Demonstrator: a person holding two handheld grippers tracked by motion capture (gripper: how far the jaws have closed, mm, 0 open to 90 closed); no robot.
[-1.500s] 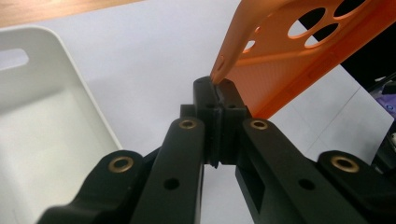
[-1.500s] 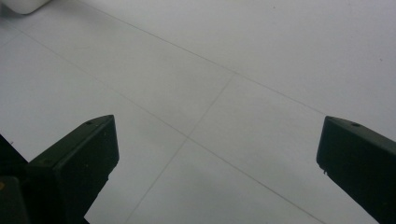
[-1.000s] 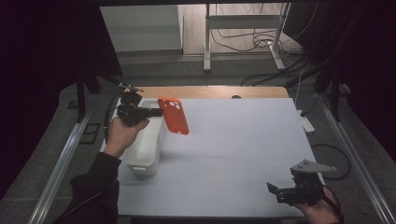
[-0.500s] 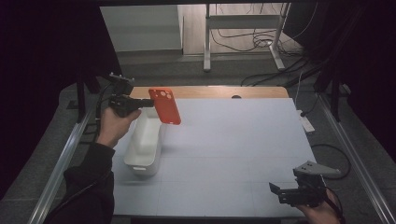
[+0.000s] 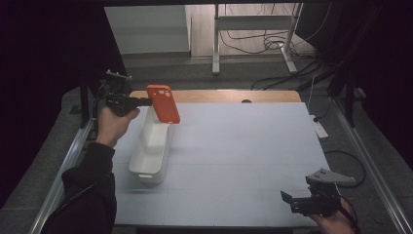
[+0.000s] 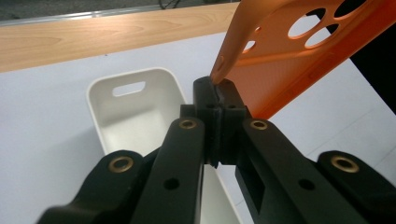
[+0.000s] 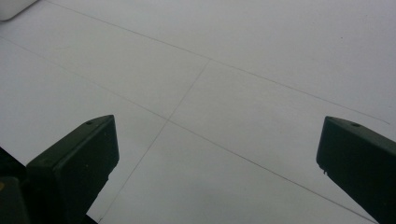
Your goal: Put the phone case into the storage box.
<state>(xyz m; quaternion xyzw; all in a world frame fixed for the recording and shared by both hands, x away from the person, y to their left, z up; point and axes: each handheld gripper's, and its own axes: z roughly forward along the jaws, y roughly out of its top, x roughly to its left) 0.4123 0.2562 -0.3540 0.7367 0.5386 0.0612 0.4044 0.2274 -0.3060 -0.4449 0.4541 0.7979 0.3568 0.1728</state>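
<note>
While two hand-held grippers are at work over the desk (image 5: 234, 156), there is one orange phone case (image 5: 164, 103) and one white bin (image 5: 152, 146). At the far left, the left hand-held gripper (image 5: 146, 102) is clenched on an edge of the phone case, holding it in the air above the far end of the bin. In the left gripper view the jaws meet tightly on the case's thin rim, and the case (image 6: 299, 51) runs out of the frame at the top and right, so only part of its camera cut-outs can be seen. The bin (image 6: 135, 112) lies just below, its handle slot visible, its near end hidden behind the jaws. The person's left hand (image 5: 113, 125) and dark sleeve (image 5: 87, 195) cover the gripper's body. At the near right, the right hand-held gripper (image 5: 287, 199) hangs low over bare desk, well apart from the bin; its jaws stand wide, released, with nothing between them. The hand carrying it is cut off by the bottom edge.
</note>
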